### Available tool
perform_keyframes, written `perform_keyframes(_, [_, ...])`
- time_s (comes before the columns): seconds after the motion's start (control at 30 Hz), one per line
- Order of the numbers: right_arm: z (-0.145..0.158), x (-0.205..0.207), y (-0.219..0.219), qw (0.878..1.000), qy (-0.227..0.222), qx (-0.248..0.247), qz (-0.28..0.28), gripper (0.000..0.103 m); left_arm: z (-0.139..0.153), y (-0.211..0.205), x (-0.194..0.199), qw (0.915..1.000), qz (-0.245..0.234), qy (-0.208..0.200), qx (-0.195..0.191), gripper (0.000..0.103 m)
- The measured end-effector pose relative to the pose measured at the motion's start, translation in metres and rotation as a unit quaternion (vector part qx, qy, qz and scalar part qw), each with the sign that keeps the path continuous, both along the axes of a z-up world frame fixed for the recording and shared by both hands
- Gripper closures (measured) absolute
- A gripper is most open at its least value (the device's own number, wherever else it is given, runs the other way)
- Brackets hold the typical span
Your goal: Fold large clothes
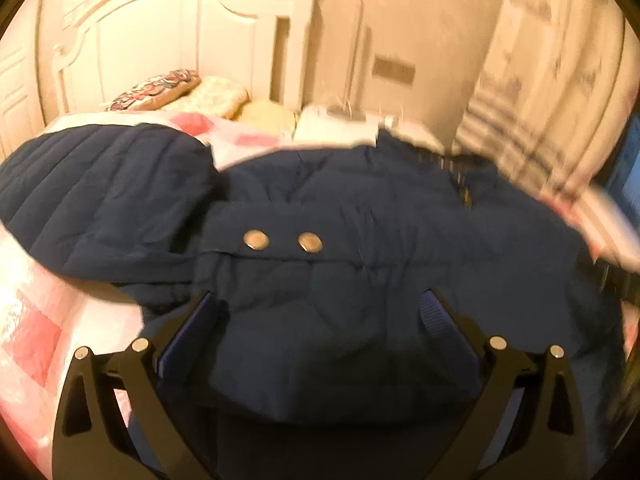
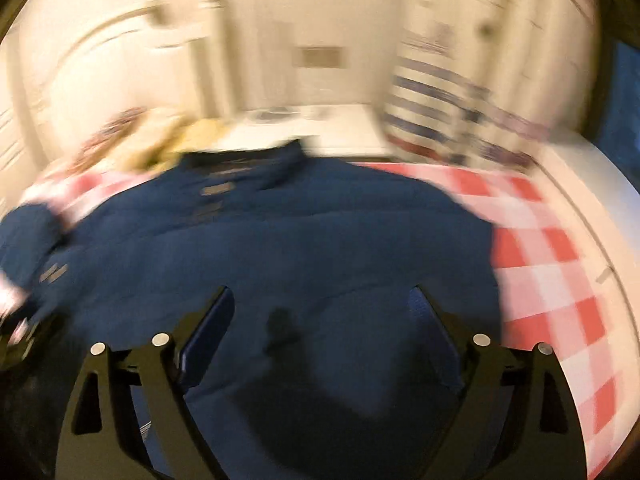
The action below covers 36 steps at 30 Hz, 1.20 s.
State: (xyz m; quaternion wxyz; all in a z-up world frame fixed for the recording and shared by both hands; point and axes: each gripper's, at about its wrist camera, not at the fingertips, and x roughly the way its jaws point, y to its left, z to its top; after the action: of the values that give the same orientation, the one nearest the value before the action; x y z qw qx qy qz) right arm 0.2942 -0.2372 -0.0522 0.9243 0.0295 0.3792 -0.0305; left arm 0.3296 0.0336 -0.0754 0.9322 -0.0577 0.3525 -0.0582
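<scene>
My left gripper (image 1: 320, 300) hangs wide open over the navy coat (image 1: 360, 208), which lies spread on the checked bedspread (image 2: 552, 264). My right gripper (image 2: 322, 296) is wide too, gripping nothing, above the coat.

Left tool (image 1: 320, 300) and right tool (image 2: 322, 296), both angled downward, jaws wide apart.

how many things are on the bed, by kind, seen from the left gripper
navy jacket: 1
metal snaps on its tab: 2
pillows or cushions by the headboard: 3, patterned, pale, yellowish
checked bedcover: 1
total: 7
</scene>
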Motion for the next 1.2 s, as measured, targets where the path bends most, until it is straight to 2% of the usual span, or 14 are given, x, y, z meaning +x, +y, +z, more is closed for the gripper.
perform_keyframes(0.1, [-0.024,-0.011,0.054,0.996,0.034,-0.026,0.078,0.016,0.012,0.025,-0.007,0.9980,0.036,-0.028,-0.044,0.003])
perform_keyframes(0.17, [-0.041,-0.008,0.077,0.991,0.051,-0.081,0.096,0.015,0.023,0.060,-0.012,0.9914,0.085,-0.034,-0.094,0.003])
perform_keyframes(0.23, [-0.039,-0.003,0.074,0.992,0.048,-0.072,0.094,0.012,0.029,0.104,-0.019,0.9784,0.138,-0.036,-0.150,0.003])
perform_keyframes(0.33, [-0.040,0.004,0.054,0.994,0.054,-0.023,0.090,0.012,0.024,0.186,-0.022,0.9462,0.231,-0.020,-0.226,0.003])
perform_keyframes(0.5, [-0.039,0.001,0.059,0.994,0.051,-0.030,0.087,0.012,0.017,0.308,-0.001,0.9091,0.321,-0.015,-0.265,0.012])
perform_keyframes(0.73, [-0.040,0.003,0.060,0.995,0.051,-0.017,0.088,0.011,0.013,0.393,0.047,0.8850,0.342,0.002,-0.316,0.014])
perform_keyframes(0.77, [-0.040,0.003,0.059,0.995,0.051,-0.016,0.088,0.011,0.013,0.398,0.050,0.8817,0.351,0.003,-0.315,0.026])
perform_keyframes(0.8, [-0.040,0.003,0.059,0.995,0.050,-0.014,0.088,0.011,0.012,0.399,0.053,0.8796,0.357,0.007,-0.314,0.065])
perform_keyframes(0.83, [-0.040,0.003,0.059,0.995,0.050,-0.013,0.088,0.011,0.009,0.399,0.057,0.8785,0.353,0.020,-0.321,0.085])
perform_keyframes(0.87, [-0.040,0.003,0.058,0.995,0.049,-0.012,0.088,0.011,0.009,0.399,0.057,0.8774,0.347,0.023,-0.331,0.092])
perform_keyframes(0.9, [-0.040,0.002,0.058,0.995,0.049,-0.011,0.088,0.011,0.020,0.386,0.051,0.8835,0.344,-0.001,-0.318,0.095])
perform_keyframes(1.0, [-0.037,0.000,0.053,0.996,0.037,0.007,0.086,0.012,0.056,0.339,0.041,0.9200,0.299,-0.058,-0.246,0.097])
perform_keyframes(1.1, [-0.033,-0.004,0.040,0.997,0.015,0.042,0.069,0.012,0.106,0.244,0.026,0.9566,0.174,-0.112,-0.205,0.097])
perform_keyframes(1.2, [-0.018,-0.021,0.015,0.994,-0.057,0.091,0.016,0.012,0.131,0.130,0.016,0.9792,0.026,-0.121,-0.161,0.097])
